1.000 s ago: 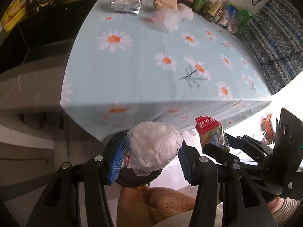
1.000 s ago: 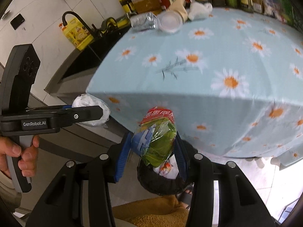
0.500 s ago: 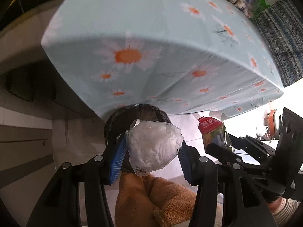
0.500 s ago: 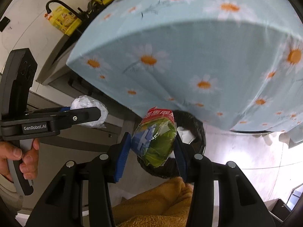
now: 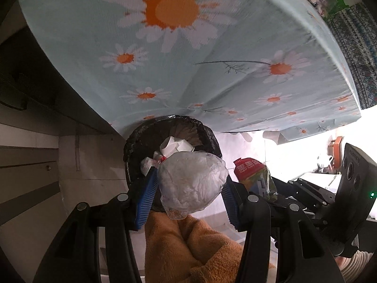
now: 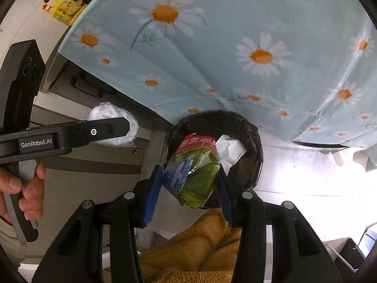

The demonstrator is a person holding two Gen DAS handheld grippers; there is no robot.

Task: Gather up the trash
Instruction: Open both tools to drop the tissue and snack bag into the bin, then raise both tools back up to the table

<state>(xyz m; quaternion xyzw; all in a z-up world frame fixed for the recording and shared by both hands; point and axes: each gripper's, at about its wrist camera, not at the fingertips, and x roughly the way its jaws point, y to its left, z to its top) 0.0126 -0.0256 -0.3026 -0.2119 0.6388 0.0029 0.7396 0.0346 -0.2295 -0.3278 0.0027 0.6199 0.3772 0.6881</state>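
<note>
Left tool [image 5: 188,189] clamped on white bag [image 5: 192,186], right tool [image 6: 189,185] clamped on green packet [image 6: 194,172], pads pressing both sides. Black bin [image 6: 255,141] on floor at 12 o'clock of each tool, under bench edge. Right tool nearer, packet's long axis aimed at bin mouth.

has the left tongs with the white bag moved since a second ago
Yes. The left tongs and white bag sank from tabletop level to just over the black bin.

Black claw [image 5: 188,197], blue ribbed pads [image 5: 146,200], silver screws
</note>
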